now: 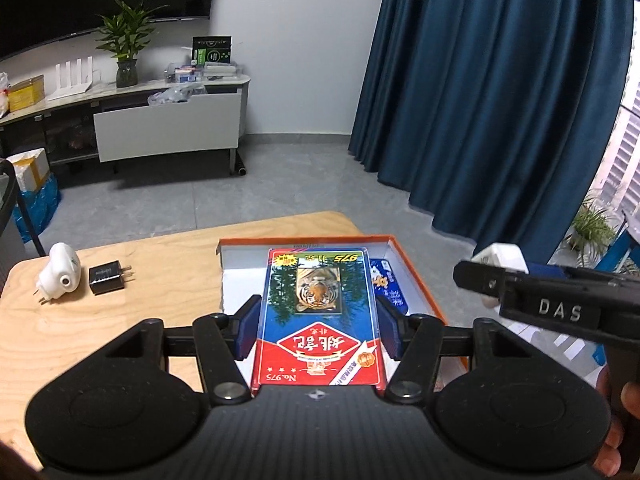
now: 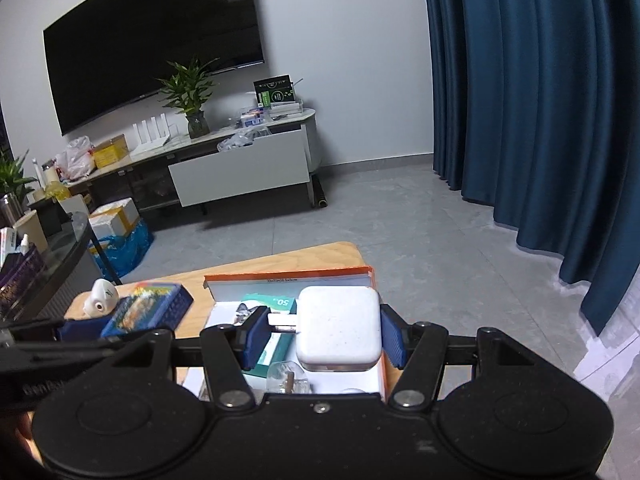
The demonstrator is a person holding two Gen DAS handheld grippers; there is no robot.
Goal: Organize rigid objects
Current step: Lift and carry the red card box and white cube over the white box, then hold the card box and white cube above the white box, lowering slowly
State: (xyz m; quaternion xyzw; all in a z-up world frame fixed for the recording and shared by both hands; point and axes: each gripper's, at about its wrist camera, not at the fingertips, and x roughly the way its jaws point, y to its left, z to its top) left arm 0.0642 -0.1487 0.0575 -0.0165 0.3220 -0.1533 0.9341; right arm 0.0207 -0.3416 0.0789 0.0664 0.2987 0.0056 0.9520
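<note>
Wooden table (image 1: 120, 344), orange box (image 1: 420, 276) set open on it, tiled floor beyond. Several items are already boxed: a blue tin (image 1: 390, 286), a teal carton (image 2: 272, 308). Card pack (image 1: 320, 312) is pinched in the left gripper (image 1: 318, 330) over the box; white adapter (image 2: 339, 328) is clamped in the right gripper (image 2: 322, 336), not yet lowered. White plug (image 1: 58, 272) and black charger (image 1: 107, 278) are left on the table, well apart from the box. Box contents are crowded beneath.

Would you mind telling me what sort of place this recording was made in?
Most likely a home living room: a large dark television hangs on the wall above a long low media cabinet with a potted plant, and floor-length blue curtains cover the window side.
</note>
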